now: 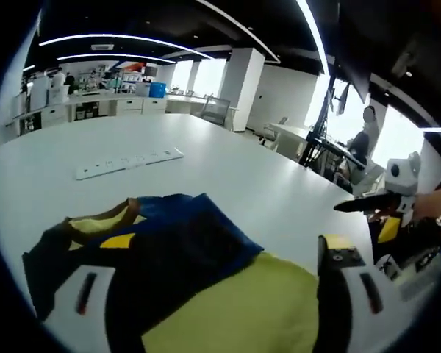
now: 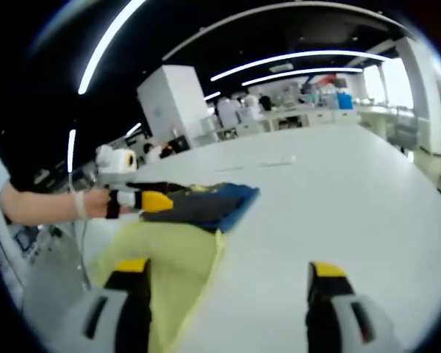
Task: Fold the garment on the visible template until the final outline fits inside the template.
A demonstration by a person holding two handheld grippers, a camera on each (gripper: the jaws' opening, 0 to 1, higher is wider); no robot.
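A navy and yellow-green garment (image 1: 191, 272) lies partly folded on a white bench (image 1: 235, 176), with two hand-held tongs at work over it.

In the left gripper view, the garment sits at the near edge of the bench, its navy part with a yellow-trimmed collar on the left and its yellow-green part to the right. The left tongs (image 1: 213, 294) have cloth lying between and over the jaws, and I cannot tell whether they grip it. A white power strip (image 1: 128, 163) lies farther off on the bench. The right tongs (image 1: 371, 206) come in from the right, held by a hand (image 1: 434, 202). In the right gripper view, the right tongs (image 2: 224, 283) are released, jaws spread apart above bare bench and the garment's edge (image 2: 176, 243). A person's hand (image 2: 95, 202) holds the left tongs (image 2: 151, 200) at the navy cloth.
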